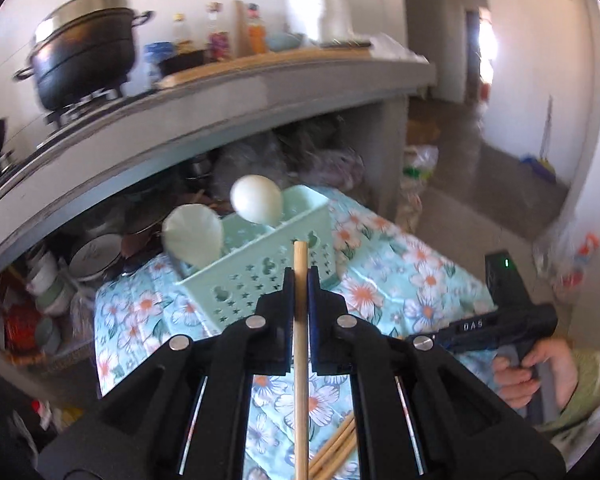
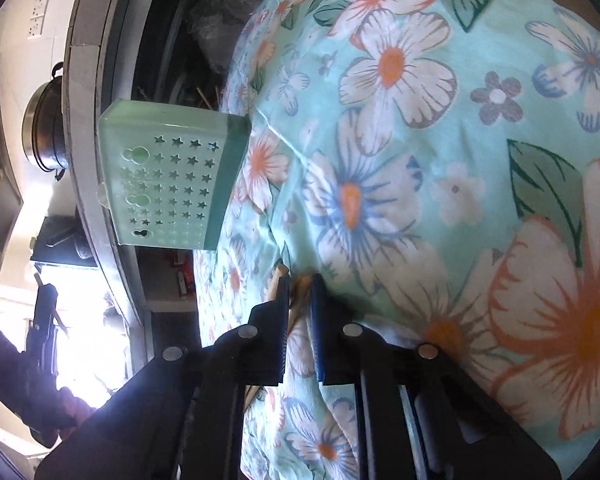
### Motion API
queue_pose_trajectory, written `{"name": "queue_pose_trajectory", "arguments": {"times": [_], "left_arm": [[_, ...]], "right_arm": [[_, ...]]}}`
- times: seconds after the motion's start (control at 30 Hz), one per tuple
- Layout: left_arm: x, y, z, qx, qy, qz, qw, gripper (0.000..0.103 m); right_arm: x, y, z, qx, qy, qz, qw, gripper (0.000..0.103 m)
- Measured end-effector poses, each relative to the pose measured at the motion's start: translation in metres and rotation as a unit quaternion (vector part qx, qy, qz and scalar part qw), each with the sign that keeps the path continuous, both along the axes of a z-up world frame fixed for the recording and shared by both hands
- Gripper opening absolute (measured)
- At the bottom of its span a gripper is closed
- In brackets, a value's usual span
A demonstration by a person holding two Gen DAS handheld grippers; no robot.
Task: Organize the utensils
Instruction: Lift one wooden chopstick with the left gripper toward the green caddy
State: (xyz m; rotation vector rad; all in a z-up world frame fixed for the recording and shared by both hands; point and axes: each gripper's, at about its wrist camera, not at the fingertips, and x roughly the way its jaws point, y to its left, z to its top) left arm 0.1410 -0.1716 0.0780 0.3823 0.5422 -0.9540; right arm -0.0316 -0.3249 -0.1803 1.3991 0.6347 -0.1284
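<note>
My left gripper (image 1: 300, 276) is shut on a wooden chopstick (image 1: 301, 344) and holds it in the air in front of a mint green perforated utensil basket (image 1: 260, 276). Two pale green spoons (image 1: 256, 199) stick up out of the basket. More wooden chopsticks (image 1: 336, 450) lie on the floral cloth below. My right gripper (image 2: 300, 280) is nearly shut around wooden chopsticks (image 2: 296, 306) lying on the cloth; its body also shows in the left wrist view (image 1: 500, 320). The basket shows in the right wrist view (image 2: 168, 176) at the cloth's far edge.
A floral cloth (image 2: 420, 120) covers the low surface. Behind it a grey counter (image 1: 220, 92) carries a black pot (image 1: 84, 52), bottles and a white jar (image 1: 320, 4). Bowls and pans fill the shelf under the counter (image 1: 92, 252).
</note>
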Motion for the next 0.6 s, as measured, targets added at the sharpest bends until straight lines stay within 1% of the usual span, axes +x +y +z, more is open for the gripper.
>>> {"name": "queue_pose_trajectory", "arguments": {"times": [0.13, 0.23, 0.3, 0.37, 0.43, 0.5, 0.57, 0.6], "left_arm": [[-0.007, 0.027, 0.011, -0.058, 0.014, 0.039, 0.9975, 0.005], [-0.012, 0.043, 0.017, -0.086, 0.017, 0.060, 0.9943, 0.005], [-0.011, 0.053, 0.020, -0.105, 0.022, 0.076, 0.9913, 0.005], [-0.009, 0.061, 0.024, -0.120, 0.028, 0.088, 0.9884, 0.005], [-0.006, 0.068, 0.027, -0.141, 0.040, 0.105, 0.9837, 0.005], [-0.003, 0.076, 0.032, -0.172, 0.048, 0.123, 0.9762, 0.005], [0.001, 0.088, 0.036, -0.216, 0.052, 0.144, 0.9643, 0.005], [0.003, 0.093, 0.037, -0.230, 0.055, 0.152, 0.9596, 0.005]], "right_arm": [[-0.008, 0.000, 0.009, -0.014, -0.007, -0.001, 1.000, 0.010], [-0.015, 0.002, 0.025, -0.037, -0.020, -0.005, 0.999, 0.009], [-0.018, 0.002, 0.041, -0.068, -0.030, -0.006, 0.997, 0.009], [-0.024, 0.002, 0.065, -0.111, -0.047, -0.008, 0.993, 0.008], [-0.033, 0.001, 0.088, -0.150, -0.063, -0.012, 0.987, 0.007], [-0.041, 0.001, 0.113, -0.190, -0.079, -0.016, 0.979, 0.006], [-0.048, 0.004, 0.140, -0.239, -0.091, -0.021, 0.966, 0.005], [-0.051, 0.005, 0.149, -0.258, -0.094, -0.023, 0.961, 0.005]]}}
